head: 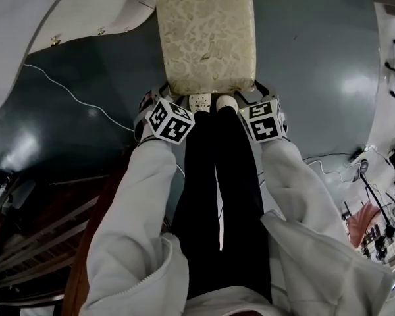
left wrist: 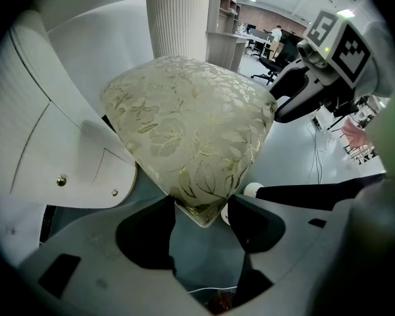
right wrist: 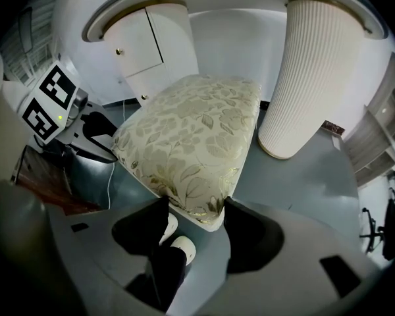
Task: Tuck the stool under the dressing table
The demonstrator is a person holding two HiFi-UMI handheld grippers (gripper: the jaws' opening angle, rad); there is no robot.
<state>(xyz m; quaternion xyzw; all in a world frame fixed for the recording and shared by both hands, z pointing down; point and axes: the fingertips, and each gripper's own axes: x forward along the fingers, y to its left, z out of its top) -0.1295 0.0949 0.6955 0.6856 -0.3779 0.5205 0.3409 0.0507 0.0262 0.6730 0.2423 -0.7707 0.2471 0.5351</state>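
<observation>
The left hand-held gripper [head: 164,96] [left wrist: 201,216] is pinching the near-left corner of the cream, gold-leaf-patterned cushioned stool [head: 206,35] [left wrist: 191,130] [right wrist: 191,137], w/ a jaw against each side of that corner. The right hand-held gripper [head: 258,94] [right wrist: 196,219] is clamped the same way on the near-right corner. Both point steeply down.

The person's white shoes [head: 226,103] stand just behind the stool's near edge, btwn the two grippers.

The stool stands on a glossy grey-blue floor [head: 316,58]. It's in the opening of the white curved-front table [head: 85,12] [right wrist: 145,45], btwn the cupboard side w/ small gold knobs and a ribbed white column leg [right wrist: 309,78] [left wrist: 178,18]. The far edge meets the table's front in the head view.

A thin white cable [head: 72,94] trails across the floor at left. In the bkgd is an open office w/ a black swivel chair [left wrist: 271,61].
</observation>
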